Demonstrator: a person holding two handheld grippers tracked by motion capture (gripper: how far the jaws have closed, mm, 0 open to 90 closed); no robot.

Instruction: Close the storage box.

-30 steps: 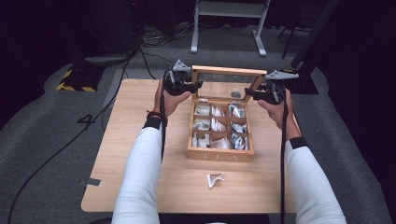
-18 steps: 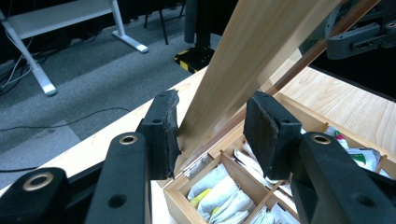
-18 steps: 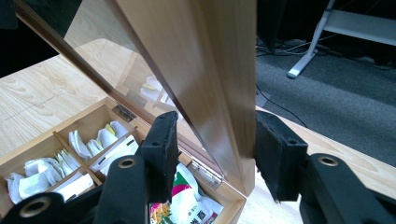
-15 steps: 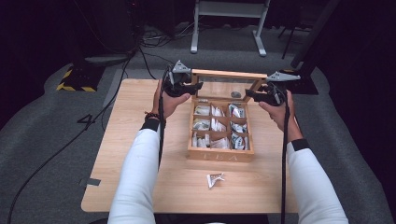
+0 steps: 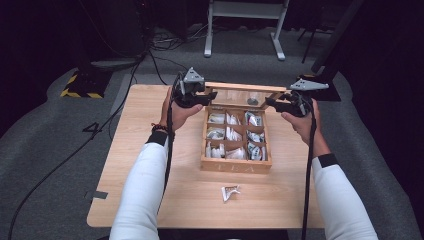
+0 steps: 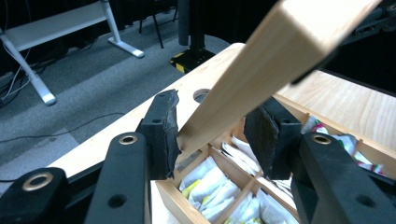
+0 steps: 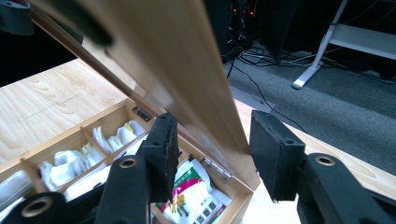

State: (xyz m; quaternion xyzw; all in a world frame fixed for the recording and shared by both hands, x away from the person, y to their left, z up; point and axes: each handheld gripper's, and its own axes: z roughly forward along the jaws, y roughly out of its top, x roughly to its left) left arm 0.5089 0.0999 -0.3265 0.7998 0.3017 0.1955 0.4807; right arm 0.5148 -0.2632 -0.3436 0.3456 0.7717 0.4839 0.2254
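Note:
A wooden box (image 5: 235,165) with several compartments of tea bags (image 5: 232,135) stands mid-table. Its glass-paned lid (image 5: 240,88) is raised at the back, tilted on its hinges. My left gripper (image 5: 210,95) is shut on the lid's left end; in the left gripper view the lid (image 6: 280,51) runs between the pads of the left gripper (image 6: 212,133), its corner against one pad. At the lid's right end my right gripper (image 5: 272,101) is shut; the right gripper view has the lid (image 7: 177,56) passing between the jaws of the right gripper (image 7: 212,149), over a green and red packet (image 7: 194,196).
A loose white packet (image 5: 230,192) lies on the wooden table (image 5: 280,200) in front of the box. A round hole (image 6: 201,95) in the tabletop sits behind the lid. Cables and a white desk frame (image 5: 245,10) are on the grey floor beyond.

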